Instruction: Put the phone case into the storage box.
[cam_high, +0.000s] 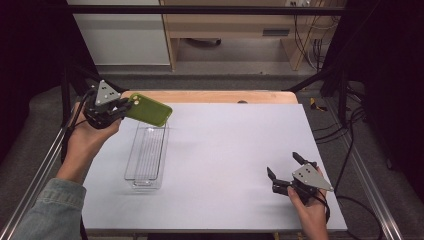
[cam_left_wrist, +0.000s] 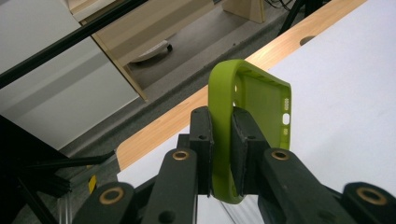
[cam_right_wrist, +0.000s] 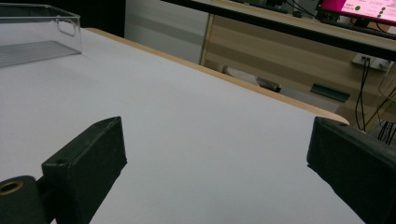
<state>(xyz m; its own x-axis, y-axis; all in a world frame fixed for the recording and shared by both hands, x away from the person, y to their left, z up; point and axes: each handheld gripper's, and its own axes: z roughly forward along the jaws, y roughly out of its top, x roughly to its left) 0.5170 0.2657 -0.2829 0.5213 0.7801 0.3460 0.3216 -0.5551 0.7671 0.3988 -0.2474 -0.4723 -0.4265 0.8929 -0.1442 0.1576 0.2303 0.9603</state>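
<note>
- Green phone case (cam_high: 148, 109): pinched by one edge in the left hand-held gripper (cam_high: 120, 107), projecting forward above the clear tray (cam_high: 146, 152), apparently for lowering in.
- Right hand-held gripper (cam_high: 284, 166): jaws spread, idle on the desk (cam_high: 235, 160).

This is a lab or recording workroom, not a home. The surface (cam_high: 235, 165) is a wooden top under a plain grey mat, boxed in by a black metal frame (cam_high: 210, 9) with rails along its sides. At 12 o'clock, past the far edge, stand bare plywood furniture (cam_high: 225, 25) and a white cabinet (cam_high: 125, 35) on grey carpet. At 1 to 2 o'clock loose cables (cam_high: 305, 30) hang, and the right gripper view catches a lit monitor (cam_right_wrist: 359, 7).
</note>
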